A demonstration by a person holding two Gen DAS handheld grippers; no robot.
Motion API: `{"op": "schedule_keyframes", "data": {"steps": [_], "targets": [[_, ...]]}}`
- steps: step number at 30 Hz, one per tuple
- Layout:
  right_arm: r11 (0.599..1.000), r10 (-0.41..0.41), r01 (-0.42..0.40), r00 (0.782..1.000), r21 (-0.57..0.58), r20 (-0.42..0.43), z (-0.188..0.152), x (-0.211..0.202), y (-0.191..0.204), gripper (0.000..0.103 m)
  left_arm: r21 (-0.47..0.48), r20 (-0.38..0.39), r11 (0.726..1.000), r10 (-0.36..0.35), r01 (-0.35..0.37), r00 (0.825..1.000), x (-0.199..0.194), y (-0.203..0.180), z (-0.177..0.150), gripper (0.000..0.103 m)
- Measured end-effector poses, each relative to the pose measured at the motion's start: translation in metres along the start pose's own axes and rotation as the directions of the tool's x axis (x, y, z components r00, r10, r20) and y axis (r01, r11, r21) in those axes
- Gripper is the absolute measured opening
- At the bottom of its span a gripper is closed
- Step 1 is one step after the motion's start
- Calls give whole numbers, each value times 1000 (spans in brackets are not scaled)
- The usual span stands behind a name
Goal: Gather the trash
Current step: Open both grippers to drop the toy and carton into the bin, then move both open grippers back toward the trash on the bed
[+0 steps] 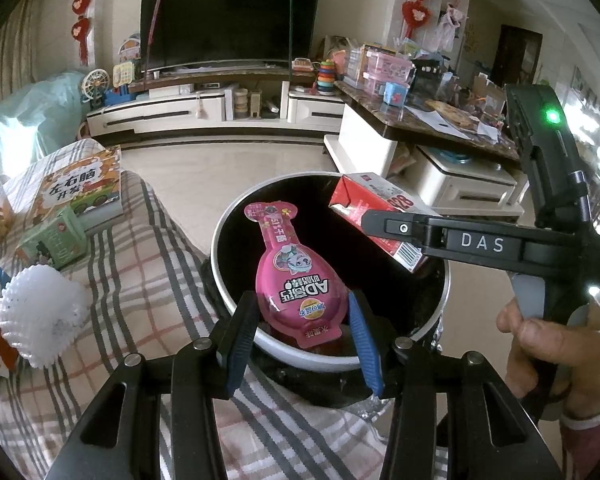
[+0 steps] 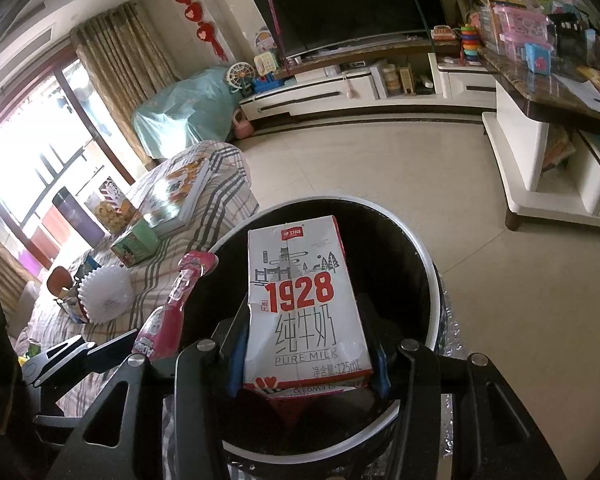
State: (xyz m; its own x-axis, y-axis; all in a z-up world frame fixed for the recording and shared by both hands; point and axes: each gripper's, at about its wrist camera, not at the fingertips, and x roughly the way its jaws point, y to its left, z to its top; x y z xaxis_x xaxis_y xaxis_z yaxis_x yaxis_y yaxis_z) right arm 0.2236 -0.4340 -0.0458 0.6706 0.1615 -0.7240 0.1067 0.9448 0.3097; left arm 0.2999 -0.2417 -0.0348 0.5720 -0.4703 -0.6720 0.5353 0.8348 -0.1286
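Now, with the left gripper pinching the pink pouch and the right gripper clamping the milk carton over the bin, both should probably spread their jaws squarely above its mouth.

1. Daylight floods in from my window at far left; it is blown out to white.
2. Floor evenly lit, shadows soft.
3. Bin interior reads near black, no detail.
4. Glare at the right edge of my left view, plus a green lamp flaring.
5. Strong fisheye bending; corners vignetted black.
6. My near tool arms slightly soft.
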Motion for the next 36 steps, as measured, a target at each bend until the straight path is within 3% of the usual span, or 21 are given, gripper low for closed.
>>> {"op": "schedule_keyframes", "data": {"steps": [6,10,17,36], "targets": [[1000,-3,3,1000,2,-4,2,1,1,52,-14,-15,1000,2,-2,1000,0,1,3,48],[1000,4,-4,1000,14,10,4,-3,0,74,-31,-5,1000,5,-5,1000,-6,4,2,56],[999,20,-22,999,40,37,-5,-14,5,89,-97,-6,995,3,-4,1000,-22,22,-22,58],[989,146,-146,989,-21,-3,-52,-14,91,97,-301,5,949,97,-91,995,-107,94,-103,59]]}}
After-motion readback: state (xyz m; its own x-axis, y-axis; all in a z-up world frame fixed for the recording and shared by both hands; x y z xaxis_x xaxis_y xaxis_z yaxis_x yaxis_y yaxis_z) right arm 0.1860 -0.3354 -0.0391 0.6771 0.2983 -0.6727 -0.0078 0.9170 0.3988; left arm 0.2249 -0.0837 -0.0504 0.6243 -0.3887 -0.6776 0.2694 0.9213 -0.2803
